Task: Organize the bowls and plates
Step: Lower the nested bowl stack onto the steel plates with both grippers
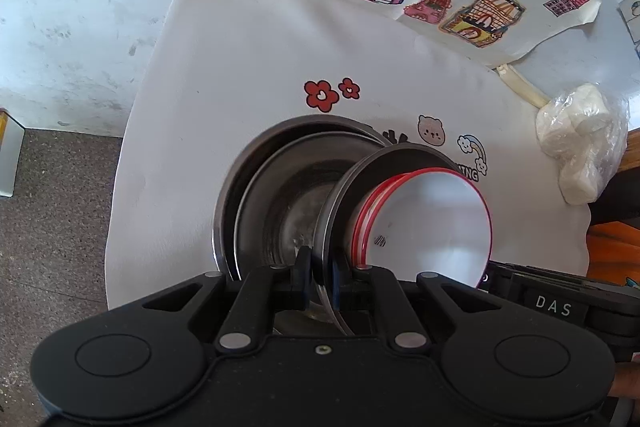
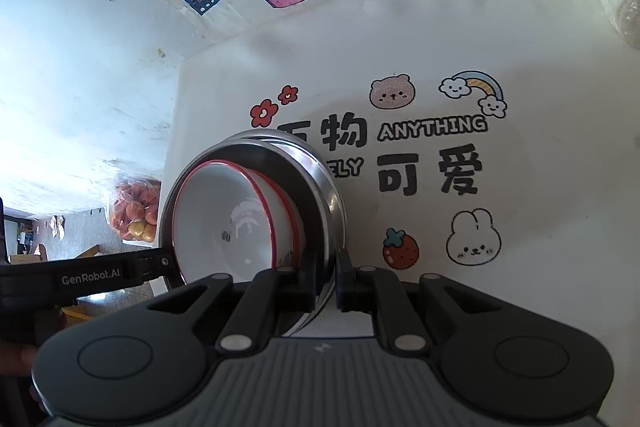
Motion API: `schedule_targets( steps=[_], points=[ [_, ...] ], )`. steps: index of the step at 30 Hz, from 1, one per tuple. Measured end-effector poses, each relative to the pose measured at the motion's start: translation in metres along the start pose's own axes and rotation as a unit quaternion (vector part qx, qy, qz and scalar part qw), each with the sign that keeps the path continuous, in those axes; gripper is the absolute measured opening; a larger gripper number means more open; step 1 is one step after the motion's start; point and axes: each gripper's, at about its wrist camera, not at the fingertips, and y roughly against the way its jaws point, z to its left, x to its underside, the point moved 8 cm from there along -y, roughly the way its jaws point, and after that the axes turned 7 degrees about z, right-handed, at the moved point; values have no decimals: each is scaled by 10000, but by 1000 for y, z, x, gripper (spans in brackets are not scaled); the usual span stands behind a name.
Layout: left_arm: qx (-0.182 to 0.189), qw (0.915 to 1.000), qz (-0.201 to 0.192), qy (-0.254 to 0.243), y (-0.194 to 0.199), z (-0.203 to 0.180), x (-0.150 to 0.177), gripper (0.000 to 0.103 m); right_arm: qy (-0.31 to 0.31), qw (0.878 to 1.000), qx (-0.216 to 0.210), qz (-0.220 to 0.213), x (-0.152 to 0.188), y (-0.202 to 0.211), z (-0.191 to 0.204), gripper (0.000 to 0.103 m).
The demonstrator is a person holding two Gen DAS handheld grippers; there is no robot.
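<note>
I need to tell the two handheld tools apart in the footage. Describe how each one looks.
The left tool is all black: two rounded lobes with embossed circles, angled link arms with silver pivot pins, one small screw at centre, dark blue pads. The right tool has the same black lobes and silver pins, but a ribbed grey centre panel. In the right wrist view, the left tool's side reads "GenRobot.AI" in white.

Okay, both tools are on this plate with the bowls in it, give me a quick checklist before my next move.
1. Left tool shut on steel plate rim: ok.
2. Right tool shut on the opposite rim: ok.
3. White bowls nested inside the plate: ok.
4. Plate held level: cannot tell.
5. Plate lined up over the larger steel dish: cannot tell.
6. Wrapped white lump apart from the stack: ok.
</note>
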Motion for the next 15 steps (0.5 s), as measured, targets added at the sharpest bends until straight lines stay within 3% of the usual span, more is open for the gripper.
schedule_targets(
  steps=[15],
  points=[
    [-103,9998,19,189,-7,18,-9,8,-38,9998,-32,194,-14,-17,14,10]
  ],
)
